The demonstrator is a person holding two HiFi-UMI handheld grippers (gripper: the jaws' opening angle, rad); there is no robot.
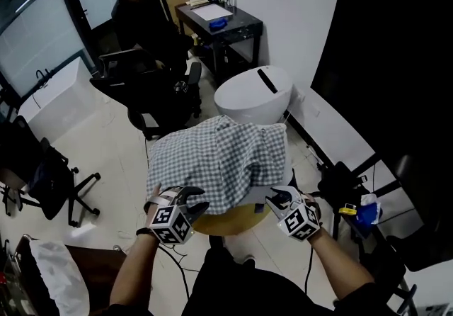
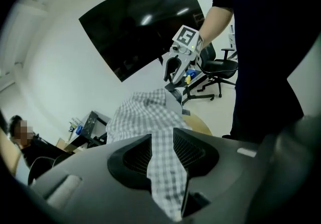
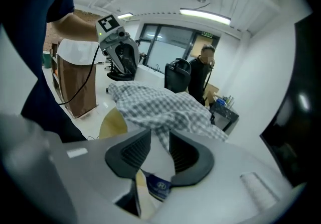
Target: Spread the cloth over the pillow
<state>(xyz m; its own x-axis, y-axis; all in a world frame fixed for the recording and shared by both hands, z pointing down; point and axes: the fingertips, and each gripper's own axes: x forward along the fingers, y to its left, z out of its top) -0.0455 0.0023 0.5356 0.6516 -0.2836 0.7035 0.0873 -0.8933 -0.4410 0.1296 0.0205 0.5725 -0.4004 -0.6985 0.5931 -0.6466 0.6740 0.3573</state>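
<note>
Head view: checked cloth [image 1: 219,159] lay draped over pillow [image 1: 259,196] on round desk [image 1: 228,222]. Left gripper [image 1: 197,202] and right gripper [image 1: 274,201] hovered at near hem, jaws apart, holding nothing.
Left gripper view: cloth seen beyond open gap. Likely light, limp, best pinched at corners.
Right gripper view: pillow corner seen through gap, untouched. Brown bin [image 3: 75,85], white liner, contents hidden.

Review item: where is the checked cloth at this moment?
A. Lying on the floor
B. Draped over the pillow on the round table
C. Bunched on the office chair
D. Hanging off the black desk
B: the checked cloth lies spread across the top of the pillow, whose pale edge shows under its near hem, on the round table.
</note>
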